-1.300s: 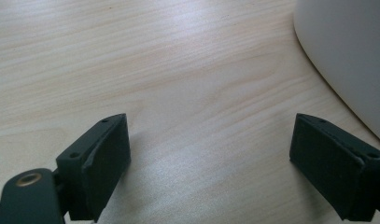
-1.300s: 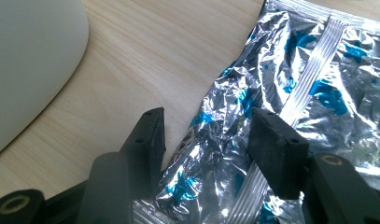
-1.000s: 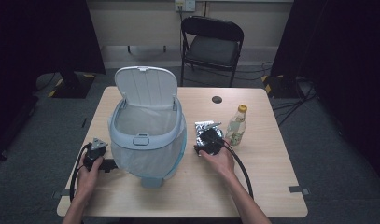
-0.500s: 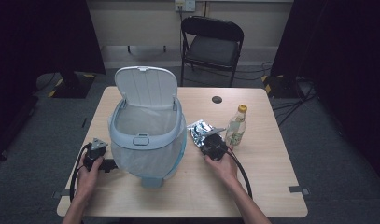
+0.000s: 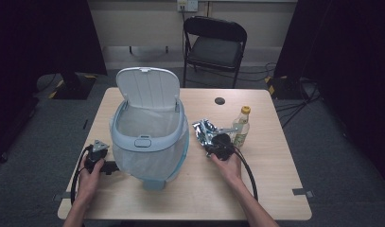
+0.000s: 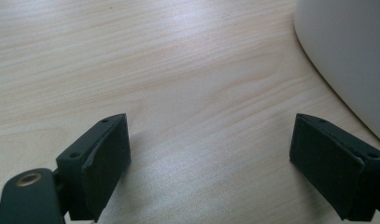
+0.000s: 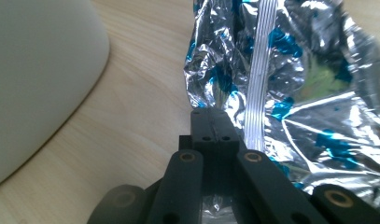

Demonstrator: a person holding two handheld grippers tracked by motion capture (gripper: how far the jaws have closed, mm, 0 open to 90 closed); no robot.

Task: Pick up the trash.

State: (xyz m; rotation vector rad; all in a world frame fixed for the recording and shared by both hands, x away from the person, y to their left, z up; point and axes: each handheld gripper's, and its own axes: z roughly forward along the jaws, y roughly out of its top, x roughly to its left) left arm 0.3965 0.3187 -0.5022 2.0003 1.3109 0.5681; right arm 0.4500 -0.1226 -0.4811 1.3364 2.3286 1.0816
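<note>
Right tongs [image 7: 214,122] are pressed together on the lower edge of the crumpled foil wrapper [image 7: 290,79], their jaws having just been closing on it; the wrapper lies on the surface [image 5: 275,189] right of centre in the high view, between the open-lidded bin [image 5: 150,137] and the bottle [image 5: 241,126]. Left tongs [image 6: 211,154] stand spread and hold nothing, low at the frame's left beside the bin wall. Risks — the pinch takes only a thin margin of foil, so it may tear or slip out on lifting; a swing toward the bin could clip the nearby bottle and tip it; a springy wrapper might catch the bin rim and fall outside.
</note>
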